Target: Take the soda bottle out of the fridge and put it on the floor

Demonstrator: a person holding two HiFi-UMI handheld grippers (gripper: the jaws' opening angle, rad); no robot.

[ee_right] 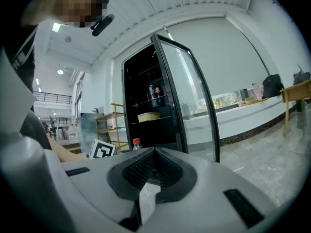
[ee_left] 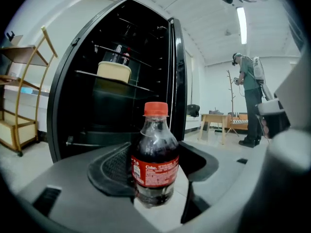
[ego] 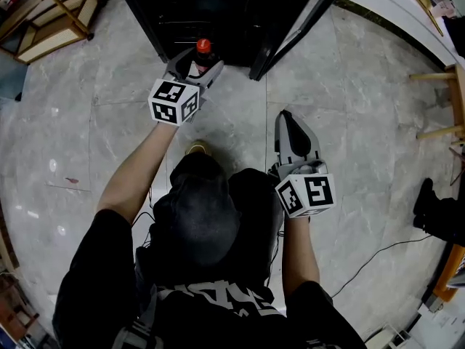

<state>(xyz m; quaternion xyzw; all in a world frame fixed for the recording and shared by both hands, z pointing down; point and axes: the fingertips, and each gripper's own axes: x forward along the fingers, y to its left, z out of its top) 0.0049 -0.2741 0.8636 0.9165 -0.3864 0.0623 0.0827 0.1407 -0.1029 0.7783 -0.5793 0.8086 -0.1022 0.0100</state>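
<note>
Left tool clasping soda bottle, fridge behind

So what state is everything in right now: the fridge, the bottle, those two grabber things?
Black glass-door fridge: door open.
Red-capped plastic soda bottle: upright, capped, outside the fridge.
Left gripper: shut on the bottle.
Right gripper: shut, empty.

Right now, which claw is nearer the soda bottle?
Left. The left claw has the soda bottle between its jaws, just outside the open fridge. The right claw is shut, well back toward the person.
</note>
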